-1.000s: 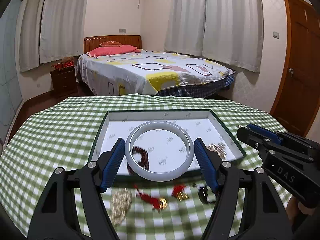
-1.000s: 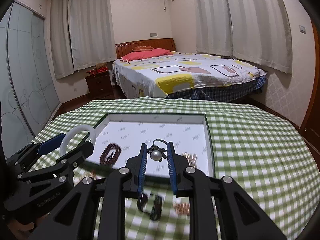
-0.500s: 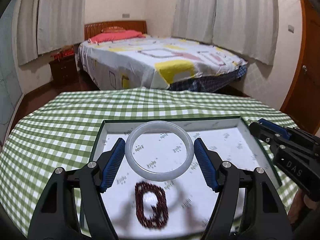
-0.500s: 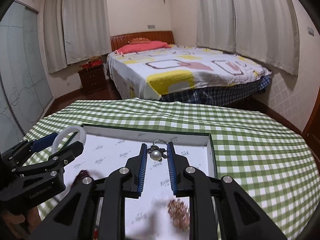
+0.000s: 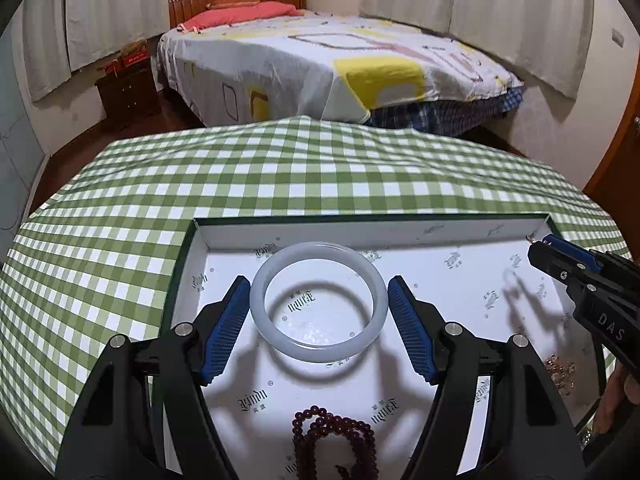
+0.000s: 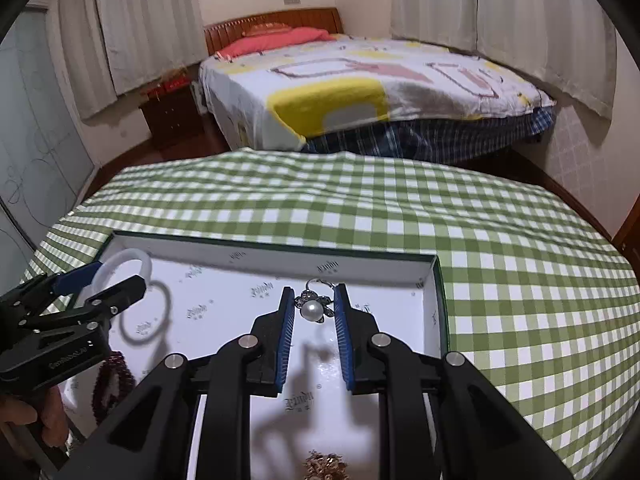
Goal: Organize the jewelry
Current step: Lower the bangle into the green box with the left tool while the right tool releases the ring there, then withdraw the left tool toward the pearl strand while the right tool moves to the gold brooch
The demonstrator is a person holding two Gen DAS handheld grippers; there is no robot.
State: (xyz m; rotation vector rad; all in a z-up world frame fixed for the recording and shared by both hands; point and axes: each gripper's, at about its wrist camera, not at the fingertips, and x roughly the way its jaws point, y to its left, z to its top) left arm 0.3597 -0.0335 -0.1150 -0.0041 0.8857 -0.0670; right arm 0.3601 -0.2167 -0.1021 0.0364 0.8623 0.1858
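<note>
My left gripper (image 5: 319, 304) is shut on a pale white jade bangle (image 5: 376, 292), held level above the far left part of the white-lined tray (image 5: 400, 236). It also shows in the right wrist view (image 6: 100, 292) with the bangle (image 6: 132, 258). My right gripper (image 6: 315, 308) is shut on a pearl flower brooch (image 6: 311, 311) above the tray's far right part (image 6: 428, 280); it shows in the left wrist view (image 5: 556, 250) at the right edge. Dark red beads (image 5: 336, 440) and a gold chain (image 6: 324, 466) lie in the tray.
The tray sits on a round table with a green checked cloth (image 5: 280, 168). A bed (image 5: 320, 56) stands beyond the table, with a nightstand (image 5: 128, 92) to its left. Another gold piece (image 5: 560, 368) lies at the tray's right side.
Both grippers have moved forward and down over the tray with their pieces still held. The loose jewelry on the cloth in front of the tray has dropped out of view.
</note>
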